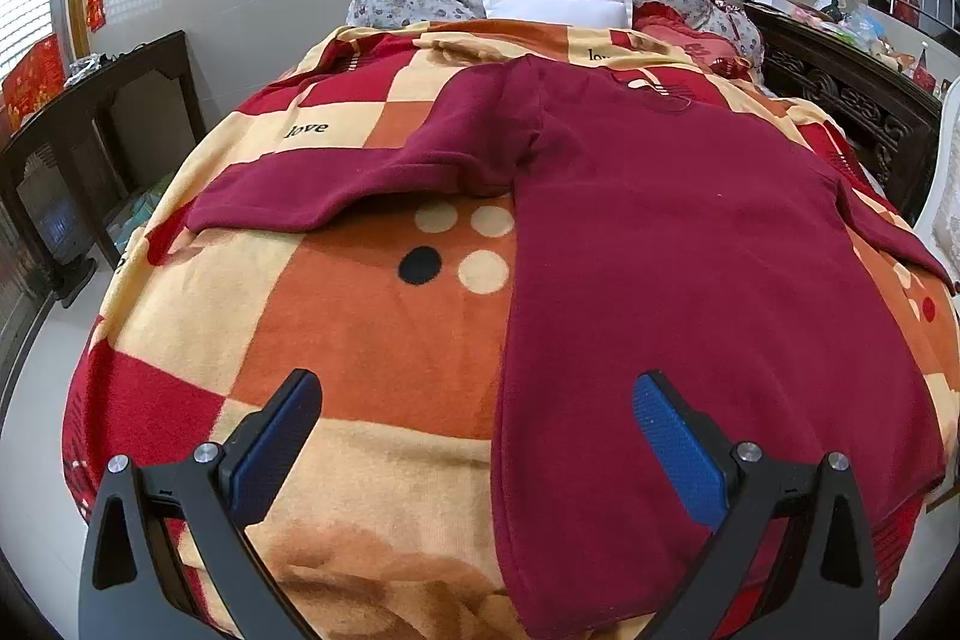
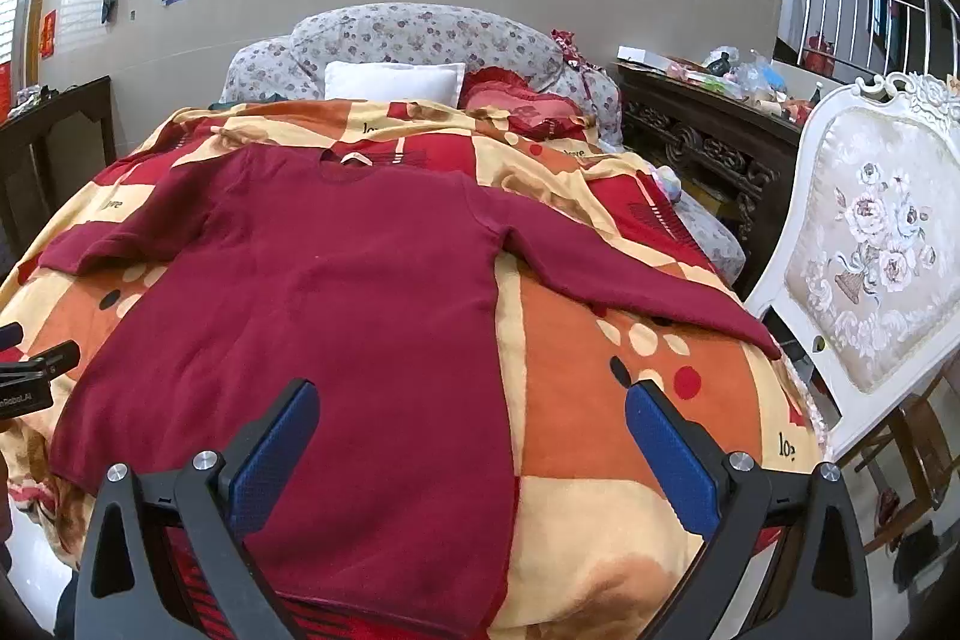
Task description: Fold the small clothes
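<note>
Two open grippers, one red sweater laid flat, nothing folded yet.

Nothing is held by the left gripper [image 1: 477, 415] or the right gripper [image 2: 471, 421]; both are spread wide. The soft, fuzzy sweater [image 2: 336, 316] is spread on the checked blanket [image 2: 606, 400], sleeves out toward 9 and 3 o'clock. A sleeve should probably be pinched first.

Maroon sweater [image 2: 336, 316] flat on blanket [image 2: 600, 400]

Matt knit sweater [image 2: 336, 292], fleecy blanket [image 2: 600, 400]
</note>
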The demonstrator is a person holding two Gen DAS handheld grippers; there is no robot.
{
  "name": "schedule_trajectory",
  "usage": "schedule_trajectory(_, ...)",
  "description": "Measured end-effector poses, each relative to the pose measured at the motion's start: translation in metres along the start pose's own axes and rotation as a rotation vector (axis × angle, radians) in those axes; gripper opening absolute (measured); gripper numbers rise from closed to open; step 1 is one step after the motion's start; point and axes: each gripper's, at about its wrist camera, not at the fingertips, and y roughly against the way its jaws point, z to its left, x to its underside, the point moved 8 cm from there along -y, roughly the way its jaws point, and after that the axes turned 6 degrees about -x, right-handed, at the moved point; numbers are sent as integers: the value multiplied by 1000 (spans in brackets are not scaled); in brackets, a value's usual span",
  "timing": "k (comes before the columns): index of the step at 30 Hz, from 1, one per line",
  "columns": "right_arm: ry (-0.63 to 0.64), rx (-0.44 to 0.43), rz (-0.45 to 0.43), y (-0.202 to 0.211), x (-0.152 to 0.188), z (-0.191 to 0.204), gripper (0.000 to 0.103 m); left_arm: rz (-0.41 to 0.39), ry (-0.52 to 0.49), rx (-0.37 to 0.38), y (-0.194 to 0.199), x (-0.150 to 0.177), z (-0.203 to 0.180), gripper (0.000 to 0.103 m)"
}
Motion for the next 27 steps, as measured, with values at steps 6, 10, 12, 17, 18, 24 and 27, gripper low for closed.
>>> schedule_trajectory(6,4,-2,4,-1,3,2,103,1,1,3,-1,1,0,103)
schedule_trajectory(10,5,-4,0,-2,2,2,103,1,0,-4,-2,1,0,103)
schedule_trajectory(12,9,-1,-1,-2,1,4,103,2,0,-1,-2,1,0,103)
schedule_trajectory(17,10,-7,5,-5,2,6,103,1,-1,-7,-3,2,1,103)
schedule_trajectory(18,10,-7,5,-5,2,5,103,2,0,-8,-3,2,1,103)
schedule_trajectory(24,12,-11,3,-5,1,6,103,3,1,-10,-5,3,2,103)
schedule_trajectory(27,17,-14,0,-6,-1,8,103,4,-2,-14,-9,5,4,103)
